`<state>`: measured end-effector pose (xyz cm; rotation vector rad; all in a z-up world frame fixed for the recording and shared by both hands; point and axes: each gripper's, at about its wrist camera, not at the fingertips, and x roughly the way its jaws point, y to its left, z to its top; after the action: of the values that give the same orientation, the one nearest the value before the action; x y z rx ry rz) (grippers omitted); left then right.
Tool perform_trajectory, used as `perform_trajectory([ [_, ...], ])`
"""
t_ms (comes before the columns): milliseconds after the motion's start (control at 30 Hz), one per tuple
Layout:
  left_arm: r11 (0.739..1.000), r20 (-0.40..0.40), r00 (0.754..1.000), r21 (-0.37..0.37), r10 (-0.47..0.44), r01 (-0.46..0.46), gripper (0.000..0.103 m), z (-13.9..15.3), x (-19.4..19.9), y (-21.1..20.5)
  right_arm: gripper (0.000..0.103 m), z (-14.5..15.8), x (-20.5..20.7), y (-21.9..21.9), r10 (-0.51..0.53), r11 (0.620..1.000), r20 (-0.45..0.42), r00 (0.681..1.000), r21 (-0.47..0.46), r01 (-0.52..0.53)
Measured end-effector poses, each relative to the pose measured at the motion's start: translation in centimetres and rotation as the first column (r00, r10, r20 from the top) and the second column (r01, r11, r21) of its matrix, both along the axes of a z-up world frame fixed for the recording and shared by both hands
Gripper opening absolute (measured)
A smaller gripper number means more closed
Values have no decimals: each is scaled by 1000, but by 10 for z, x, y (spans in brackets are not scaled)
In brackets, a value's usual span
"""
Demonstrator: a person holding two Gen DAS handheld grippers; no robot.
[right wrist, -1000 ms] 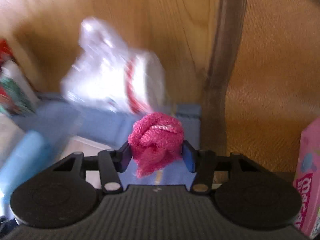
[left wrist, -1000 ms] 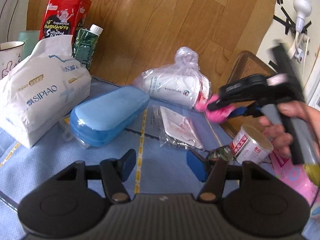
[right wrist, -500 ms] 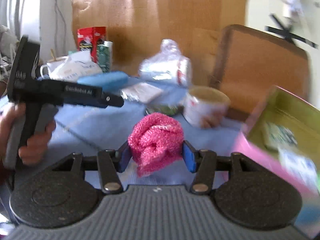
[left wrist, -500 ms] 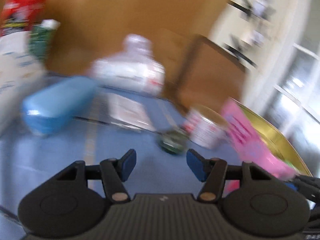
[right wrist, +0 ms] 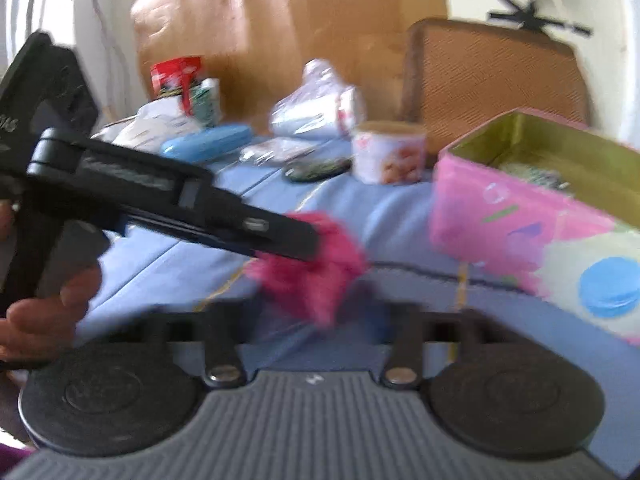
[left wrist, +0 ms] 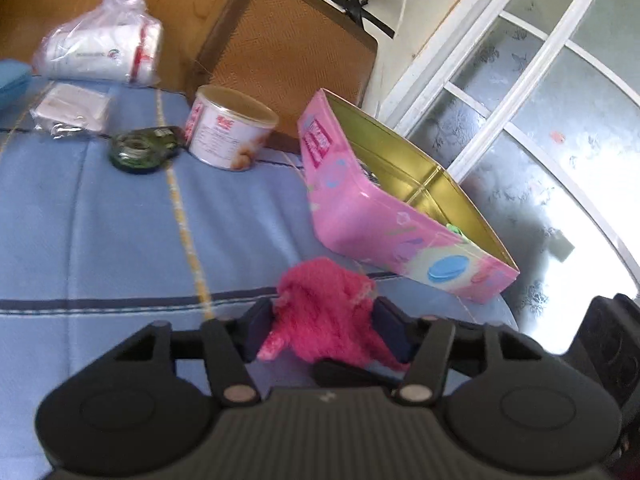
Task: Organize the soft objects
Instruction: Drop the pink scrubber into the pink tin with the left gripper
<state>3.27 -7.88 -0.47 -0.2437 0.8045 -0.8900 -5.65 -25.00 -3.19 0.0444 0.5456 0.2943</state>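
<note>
A fluffy pink cloth [left wrist: 324,316] sits between the pads of my left gripper [left wrist: 322,330], which is shut on it, above the blue bedspread [left wrist: 120,232]. In the right wrist view the left gripper [right wrist: 316,246] reaches in from the left and holds the pink cloth [right wrist: 316,268]. My right gripper [right wrist: 316,320] is blurred; its fingers stand apart, with the cloth just in front of them. An open pink tin box [left wrist: 360,204] with a gold inside lies to the right; it also shows in the right wrist view [right wrist: 520,216].
On the bedspread stand a white can [left wrist: 228,132], a green tape dispenser [left wrist: 140,148], a clear packet [left wrist: 72,108] and a bagged white roll [left wrist: 100,52]. A woven chair back [left wrist: 288,48] stands behind. A blue case [right wrist: 208,144] and a tissue pack [right wrist: 156,124] lie far left.
The pink cloth has passed from my right gripper to my left. The left gripper swung right and shut on it; the right gripper's fingers opened.
</note>
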Motion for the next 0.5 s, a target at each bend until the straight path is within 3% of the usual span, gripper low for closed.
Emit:
perform_trajectory([
  [133, 999, 128, 991, -15, -35, 38, 55, 37, -6, -24, 41, 13, -13, -11, -76, 997, 129, 989, -2, 77],
  [267, 995, 223, 971, -33, -82, 92, 56, 71, -3, -64, 41, 34, -20, -34, -201, 979, 279, 939, 17, 204],
  [333, 995, 251, 964, -18, -91, 98, 60, 77, 1, -88, 42, 40, -13, -49, -267, 962, 297, 917, 31, 270],
  [400, 997, 278, 958, 20, -75, 72, 73, 76, 8, -114, 44, 41, -1, -63, -307, 950, 291, 906, 46, 307],
  [467, 998, 300, 953, 63, -43, 25, 74, 73, 13, -126, 60, 39, 15, -74, -354, 932, 261, 898, 23, 361],
  [500, 998, 291, 956, 67, -23, 4, 74, 72, 16, -127, 62, 37, 18, -79, -398, 913, 259, 880, 21, 407],
])
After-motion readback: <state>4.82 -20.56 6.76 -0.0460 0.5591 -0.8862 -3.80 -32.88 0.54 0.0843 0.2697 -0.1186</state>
